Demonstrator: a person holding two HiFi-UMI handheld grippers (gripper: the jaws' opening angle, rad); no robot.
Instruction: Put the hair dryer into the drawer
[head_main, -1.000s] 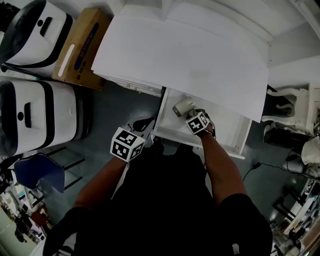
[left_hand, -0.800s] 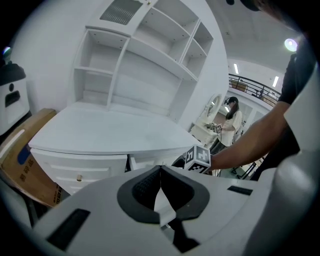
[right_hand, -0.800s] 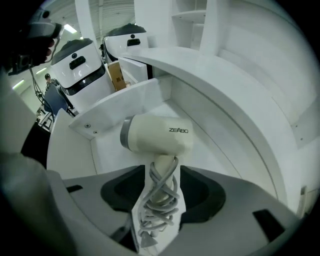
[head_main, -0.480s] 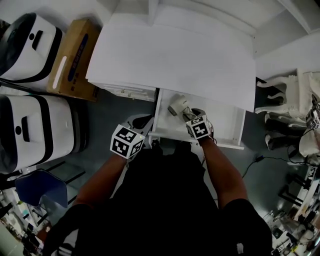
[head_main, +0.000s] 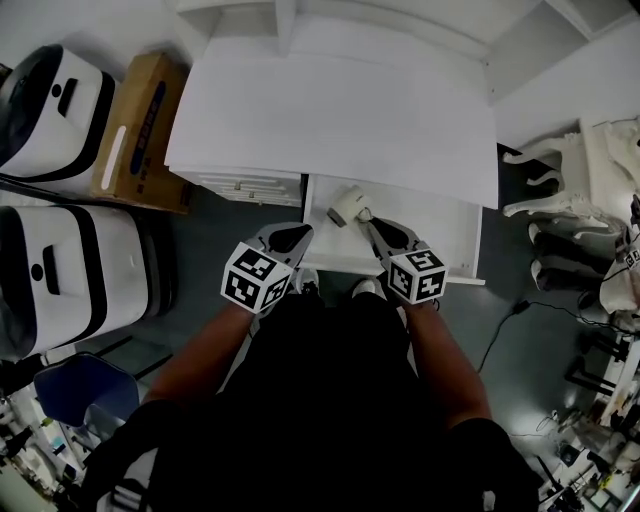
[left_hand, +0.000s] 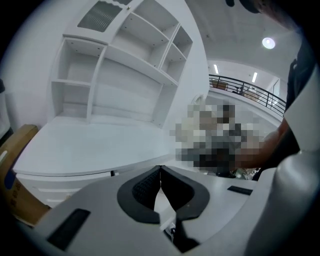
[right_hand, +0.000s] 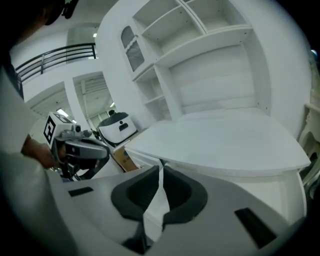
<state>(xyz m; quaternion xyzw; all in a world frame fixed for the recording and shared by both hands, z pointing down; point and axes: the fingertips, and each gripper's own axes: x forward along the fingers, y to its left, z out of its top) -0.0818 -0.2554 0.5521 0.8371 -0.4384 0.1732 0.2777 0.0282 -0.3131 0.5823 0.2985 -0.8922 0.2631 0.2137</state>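
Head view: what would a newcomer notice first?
The white hair dryer lies in the open drawer below the big white desk top, centre frame. Right in front, the right gripper sits at the drawer's front edge, its fingers closing on nothing, with the left gripper beside it. Two bulky white machines stand at far left.

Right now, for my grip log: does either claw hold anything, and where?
Nothing. Left claw shut, empty; right claw closing, nothing between its jaws; hair dryer lies in the drawer.
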